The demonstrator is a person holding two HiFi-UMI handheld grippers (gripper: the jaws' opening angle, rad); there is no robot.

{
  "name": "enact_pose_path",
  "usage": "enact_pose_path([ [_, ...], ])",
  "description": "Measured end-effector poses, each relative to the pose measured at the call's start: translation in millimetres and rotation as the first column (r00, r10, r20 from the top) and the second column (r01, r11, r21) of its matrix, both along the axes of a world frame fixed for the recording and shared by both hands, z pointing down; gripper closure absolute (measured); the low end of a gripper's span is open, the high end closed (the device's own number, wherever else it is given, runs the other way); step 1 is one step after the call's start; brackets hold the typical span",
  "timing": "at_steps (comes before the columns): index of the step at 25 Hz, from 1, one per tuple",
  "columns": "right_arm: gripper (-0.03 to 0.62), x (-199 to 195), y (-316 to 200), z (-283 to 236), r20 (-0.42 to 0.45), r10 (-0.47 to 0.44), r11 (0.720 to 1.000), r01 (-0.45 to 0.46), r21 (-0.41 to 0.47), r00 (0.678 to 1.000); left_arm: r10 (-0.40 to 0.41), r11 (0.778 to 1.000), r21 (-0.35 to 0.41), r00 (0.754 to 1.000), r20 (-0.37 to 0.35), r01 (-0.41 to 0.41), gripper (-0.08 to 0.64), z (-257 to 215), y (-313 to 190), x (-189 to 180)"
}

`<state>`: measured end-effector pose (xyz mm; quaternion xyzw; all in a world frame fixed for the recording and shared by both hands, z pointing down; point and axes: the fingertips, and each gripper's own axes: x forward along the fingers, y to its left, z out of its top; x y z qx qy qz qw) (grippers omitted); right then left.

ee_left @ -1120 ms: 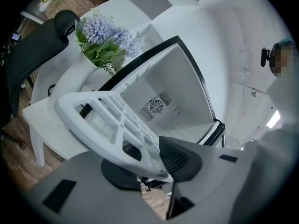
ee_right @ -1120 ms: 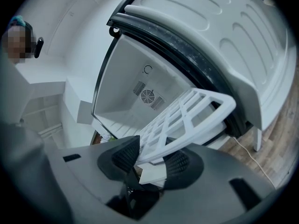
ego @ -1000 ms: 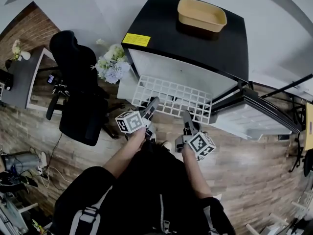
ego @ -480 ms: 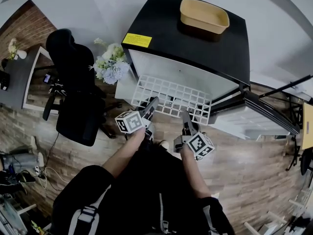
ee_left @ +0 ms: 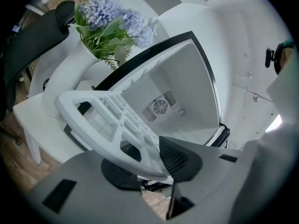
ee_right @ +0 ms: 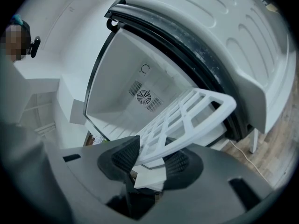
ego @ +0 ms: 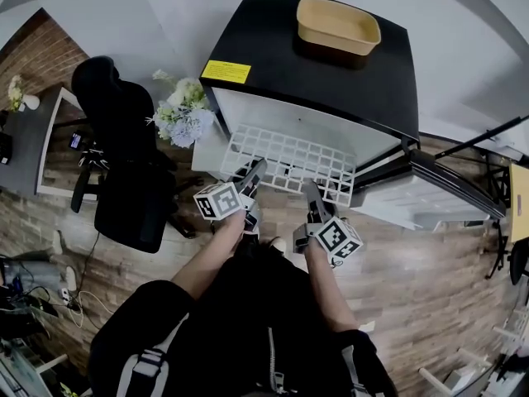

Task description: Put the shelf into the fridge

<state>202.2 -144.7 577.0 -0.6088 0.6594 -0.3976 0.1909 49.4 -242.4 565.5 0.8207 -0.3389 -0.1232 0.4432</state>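
shelf point(ego: 285, 162) before fridge point(ego: 277, 52), tub point(ego: 339, 25) on top

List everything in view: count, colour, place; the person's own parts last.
fridge: one, black top, white inside, centre, door open
fridge door: one, white lining, at right
shelf: one, white grid, at the fridge's mouth
tub: one, tan, on the fridge's top
label: one, yellow, top's front left corner
flowers: one bunch, pale blue and white, left of the fridge
office chair: one, black, far left
left gripper: one, grey, fingers shut on the shelf's near edge
right gripper: one, grey, fingers shut on the same edge
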Motion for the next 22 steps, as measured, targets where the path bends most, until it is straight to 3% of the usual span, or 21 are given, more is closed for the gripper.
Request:
enact_pose_path([
  [22,0.442,12.0,-18.6,2.9,0.001,0.027,1.0,-0.027,0.006,1.0,0.002,1.0,0.004,1.0,-0.008,-0.002,0.443,3.0,-15.3,7.7],
])
